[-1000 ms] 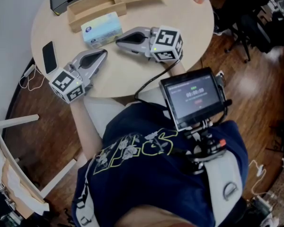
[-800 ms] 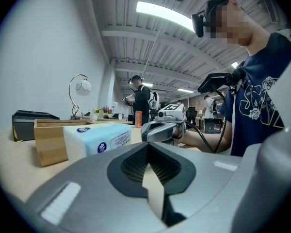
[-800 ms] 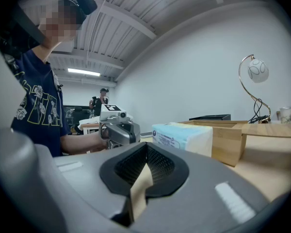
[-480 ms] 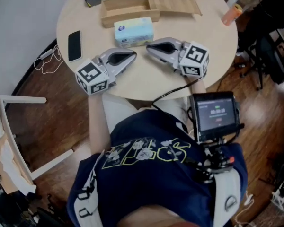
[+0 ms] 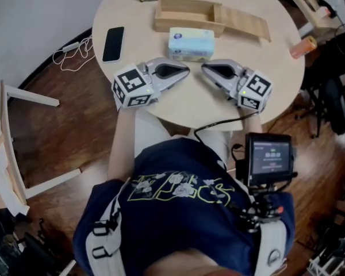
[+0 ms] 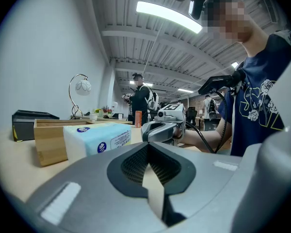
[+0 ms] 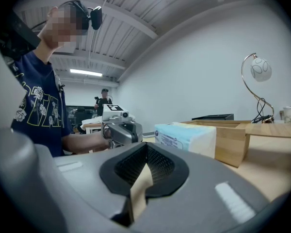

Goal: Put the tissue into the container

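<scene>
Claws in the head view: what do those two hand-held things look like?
The left claw and right claw are smooth grey tapered shells with black ribbed lining. Each carries a white cube printed with black square markers. A black cable trails from the right one. The person wears a short-sleeved navy T-shirt.

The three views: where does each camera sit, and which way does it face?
Head view: on the person's head, steeply down at the table; forearms, torso, left gripper, right gripper.
Left gripper view: on the left gripper, along its shut jaws toward the right gripper; torso at right.
Right gripper view: on the right gripper, along its shut jaws toward the left gripper; torso at left.
Shared: both gripper views see the tissue pack and wooden container.
</scene>
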The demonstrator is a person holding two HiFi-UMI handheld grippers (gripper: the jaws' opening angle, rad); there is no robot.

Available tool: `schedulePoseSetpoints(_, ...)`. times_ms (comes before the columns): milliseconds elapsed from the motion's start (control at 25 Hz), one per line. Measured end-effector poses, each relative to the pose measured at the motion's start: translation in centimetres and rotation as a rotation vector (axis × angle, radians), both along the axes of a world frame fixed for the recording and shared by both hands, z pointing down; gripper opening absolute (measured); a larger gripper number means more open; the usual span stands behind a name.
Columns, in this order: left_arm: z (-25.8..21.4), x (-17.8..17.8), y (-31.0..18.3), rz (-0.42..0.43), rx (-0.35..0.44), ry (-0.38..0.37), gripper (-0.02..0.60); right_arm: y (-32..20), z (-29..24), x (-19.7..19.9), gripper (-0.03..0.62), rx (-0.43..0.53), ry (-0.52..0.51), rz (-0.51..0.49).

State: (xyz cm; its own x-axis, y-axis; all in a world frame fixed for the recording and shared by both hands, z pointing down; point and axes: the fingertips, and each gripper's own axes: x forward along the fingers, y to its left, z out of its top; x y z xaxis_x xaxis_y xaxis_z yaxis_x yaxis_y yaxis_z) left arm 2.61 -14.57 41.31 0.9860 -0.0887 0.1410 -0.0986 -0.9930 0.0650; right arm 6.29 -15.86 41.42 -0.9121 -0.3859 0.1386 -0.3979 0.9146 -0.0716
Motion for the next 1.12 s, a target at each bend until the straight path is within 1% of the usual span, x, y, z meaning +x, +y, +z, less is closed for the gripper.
schedulePoseSetpoints(160, 0.0, 0.7, -0.2, 0.034, 0.006, 0.001, 0.003, -0.2, 0.2, -0.6, 0.000, -0.003, 0.013, -0.059)
schedulePoseSetpoints(280, 0.1, 1.6, -1.1, 0.043, 0.002, 0.001, 0.003, -1.3, 0.2, -0.8, 0.000, -0.004, 0.013, -0.082)
schedulePoseSetpoints(480, 0.0, 1.9, -1.4, 0.041, 0.004, -0.001, 0.003, -2.5, -0.1, -1.0, 0.000, -0.001, 0.001, -0.067)
schedulePoseSetpoints(800, 0.1, 1.3, -2.0, -0.023, -0.001, 0.001, 0.003, -2.4, 0.1, -0.9, 0.000, 0.004, 0.006, -0.052)
schedulePoseSetpoints(1120, 0.2, 1.3, -1.9, -0.018, 0.004, -0.002, 0.003, -2.3, 0.0, -1.0, 0.000, 0.002, 0.007, -0.054)
